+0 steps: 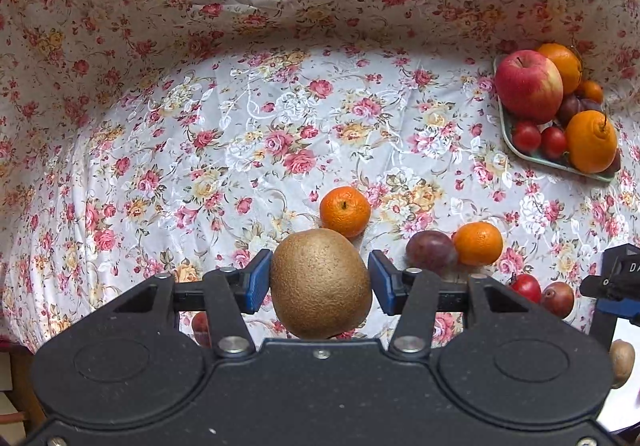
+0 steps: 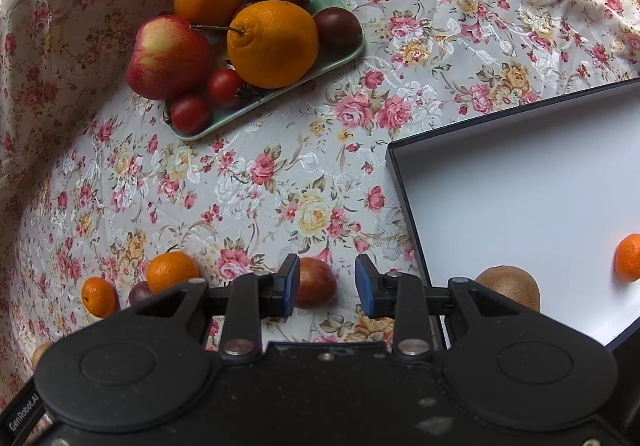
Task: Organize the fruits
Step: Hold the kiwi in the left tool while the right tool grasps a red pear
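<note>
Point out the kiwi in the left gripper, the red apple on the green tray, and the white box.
kiwi (image 1: 320,286): left wrist view, middle of its brown skin.
red apple (image 2: 170,57): right wrist view, centre of its side.
white box (image 2: 520,213): right wrist view, bare white floor.

Lower part of kiwi (image 1: 321,290) hidden behind left gripper (image 1: 320,286) body, mandarin (image 2: 629,258) cut by right frame edge, brown fruit (image 1: 621,362) half hidden.

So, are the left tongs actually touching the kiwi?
Touching. The left wrist view shows both blue pads of the left tongs pressed against the sides of the kiwi.
</note>
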`<state>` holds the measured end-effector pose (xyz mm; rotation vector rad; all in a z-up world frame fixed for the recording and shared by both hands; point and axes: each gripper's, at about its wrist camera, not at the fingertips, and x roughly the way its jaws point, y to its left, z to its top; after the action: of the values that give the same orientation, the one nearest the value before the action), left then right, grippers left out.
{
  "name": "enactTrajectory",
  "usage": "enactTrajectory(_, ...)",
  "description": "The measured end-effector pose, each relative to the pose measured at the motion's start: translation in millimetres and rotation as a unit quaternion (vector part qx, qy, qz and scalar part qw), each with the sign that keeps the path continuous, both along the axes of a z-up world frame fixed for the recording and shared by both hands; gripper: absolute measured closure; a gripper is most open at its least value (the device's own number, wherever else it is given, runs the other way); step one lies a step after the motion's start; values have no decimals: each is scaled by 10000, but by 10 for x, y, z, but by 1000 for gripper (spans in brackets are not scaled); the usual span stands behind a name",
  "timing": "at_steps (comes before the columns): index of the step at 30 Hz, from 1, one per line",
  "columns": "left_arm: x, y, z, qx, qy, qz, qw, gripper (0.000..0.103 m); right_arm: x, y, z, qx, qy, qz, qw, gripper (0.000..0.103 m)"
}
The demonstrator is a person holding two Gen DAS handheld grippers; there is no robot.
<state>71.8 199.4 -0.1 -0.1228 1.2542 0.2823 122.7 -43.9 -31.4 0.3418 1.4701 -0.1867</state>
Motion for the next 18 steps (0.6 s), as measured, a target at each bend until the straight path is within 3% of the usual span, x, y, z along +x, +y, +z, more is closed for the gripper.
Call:
enactTrajectory(4, -7, 13, 25, -53, -45, -52, 10000, 45, 30, -4, -88, -81, 146, -51, 9998, 70)
enactTrajectory(12, -40, 31, 52, -178, -86, -206, 9996, 45, 31, 84, -236, 363, 477, -240, 9979, 70)
enactTrajectory(18, -45, 71, 24, -280, -39, -211, 9994, 45, 48, 263, -269, 71, 413, -43, 9991, 67)
